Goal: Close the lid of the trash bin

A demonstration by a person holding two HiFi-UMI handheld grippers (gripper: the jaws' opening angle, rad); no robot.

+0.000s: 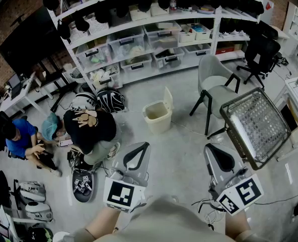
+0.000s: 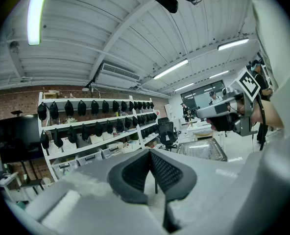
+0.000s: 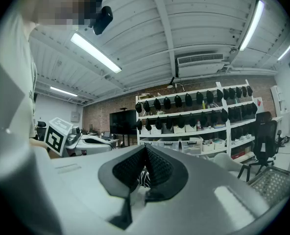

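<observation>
Left gripper [image 1: 141,147] and right gripper [image 1: 212,149] sit low in the frame, jaws together on nothing. At frame centre, well apart, stands the cream plastic trash bin [image 1: 156,118], its flat lid [image 1: 167,99] upright. Shoving hard may tip or slide the light-looking bin.

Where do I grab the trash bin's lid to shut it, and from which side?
Probably the lid's free top edge. The lid stands upright on the trash bin's right side in the head view, hinged low at the rim, so its top edge is easiest to reach. Come from the right, behind the lid, and tip it left over the open mouth.
</observation>
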